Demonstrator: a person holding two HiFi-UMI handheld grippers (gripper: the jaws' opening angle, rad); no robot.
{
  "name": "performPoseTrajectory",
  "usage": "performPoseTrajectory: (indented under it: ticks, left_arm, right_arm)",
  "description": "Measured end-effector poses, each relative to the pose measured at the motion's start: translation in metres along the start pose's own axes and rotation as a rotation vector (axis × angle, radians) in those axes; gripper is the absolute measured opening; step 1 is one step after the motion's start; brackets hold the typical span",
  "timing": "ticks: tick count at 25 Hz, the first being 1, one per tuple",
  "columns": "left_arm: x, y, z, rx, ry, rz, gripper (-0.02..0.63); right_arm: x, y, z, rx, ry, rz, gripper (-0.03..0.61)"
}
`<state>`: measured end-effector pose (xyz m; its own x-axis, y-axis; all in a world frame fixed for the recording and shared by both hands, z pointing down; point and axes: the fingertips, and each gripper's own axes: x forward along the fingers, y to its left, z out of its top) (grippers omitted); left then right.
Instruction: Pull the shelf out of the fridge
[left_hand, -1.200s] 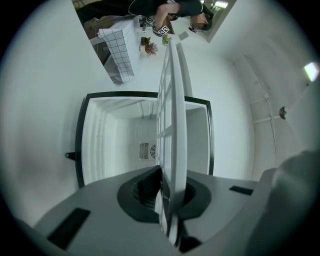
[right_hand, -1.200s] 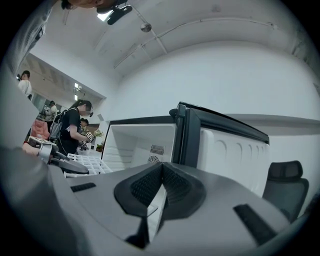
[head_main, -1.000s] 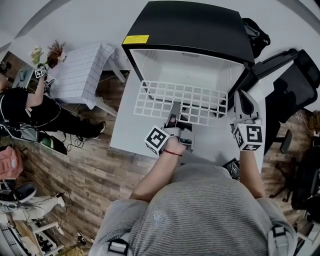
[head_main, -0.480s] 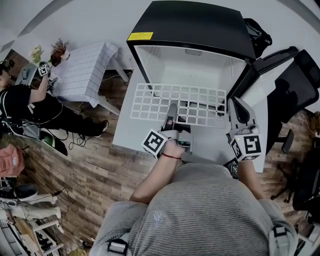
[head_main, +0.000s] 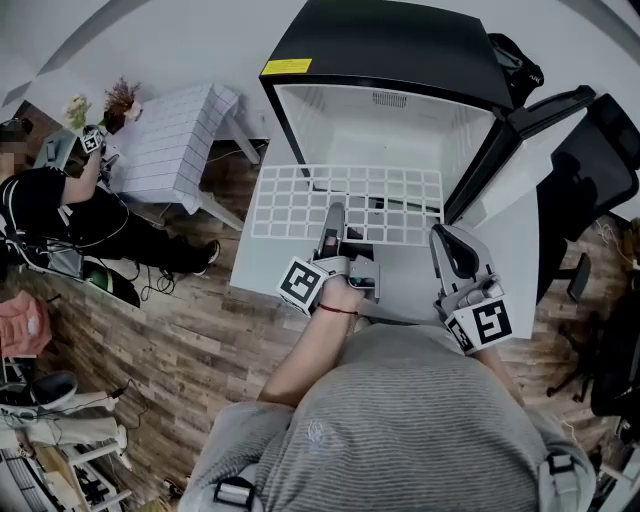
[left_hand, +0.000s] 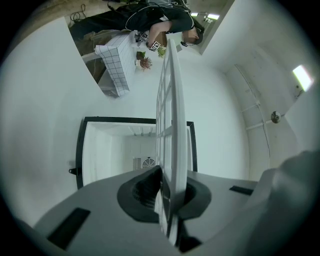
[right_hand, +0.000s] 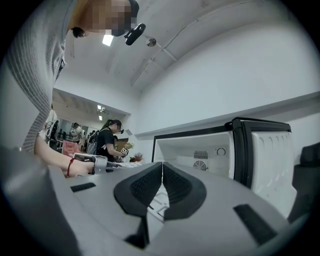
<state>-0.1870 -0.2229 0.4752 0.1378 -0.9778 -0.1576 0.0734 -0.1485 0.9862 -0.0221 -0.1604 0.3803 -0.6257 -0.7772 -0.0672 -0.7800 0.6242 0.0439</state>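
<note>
The black fridge (head_main: 400, 50) stands open with a white inside. Its white wire shelf (head_main: 300, 205) juts far out over the white table (head_main: 260, 275). My left gripper (head_main: 333, 212) is shut on the shelf's front edge near the middle. In the left gripper view the shelf (left_hand: 171, 100) shows edge-on, running away toward the fridge (left_hand: 115, 145), and my left gripper (left_hand: 168, 200) has its pads pressed on it. My right gripper (head_main: 444, 236) is off the shelf's right front corner, shut and holding nothing. In the right gripper view my right gripper (right_hand: 162, 186) shows its pads touching, with the fridge (right_hand: 200, 150) ahead.
The fridge door (head_main: 530, 140) hangs open at the right, with a black office chair (head_main: 600, 170) behind it. A small table with a checked cloth (head_main: 170, 140) and a person (head_main: 50, 215) are at the left, over wooden floor.
The shelf has slid further out of the fridge toward me, with the left gripper still on it. My right gripper has swung left and nearer my body.
</note>
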Motion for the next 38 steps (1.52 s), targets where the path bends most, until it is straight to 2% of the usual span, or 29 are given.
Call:
performPoseTrajectory:
  ticks: [12,17,23,26,31,38]
  left_arm:
    - [0.002,-0.006,-0.007,-0.029,0.028,-0.014,0.023]
    - [-0.003,0.007,-0.002,0.009,0.036,0.016,0.023]
    - [0.001,-0.003,-0.005,-0.024,0.027,-0.009,0.023]
    - [-0.002,0.004,-0.003,0.000,0.032,0.017,0.023]
    - [-0.002,0.000,-0.004,-0.018,0.027,0.006,0.023]
    - [-0.002,0.000,-0.003,-0.020,0.025,0.006,0.023]
  right_arm:
    - [0.003,0.010,0.008,-0.013,-0.018,-0.005,0.012]
    - [0.004,0.011,0.010,-0.022,-0.014,0.001,0.012]
    - [0.005,0.012,0.010,-0.024,-0.016,0.009,0.012]
    - [0.006,0.013,0.010,-0.025,-0.010,0.009,0.012]
    - [0.006,0.009,0.011,-0.046,-0.011,0.002,0.012]
    - [0.007,0.013,0.010,-0.022,-0.007,0.008,0.012]
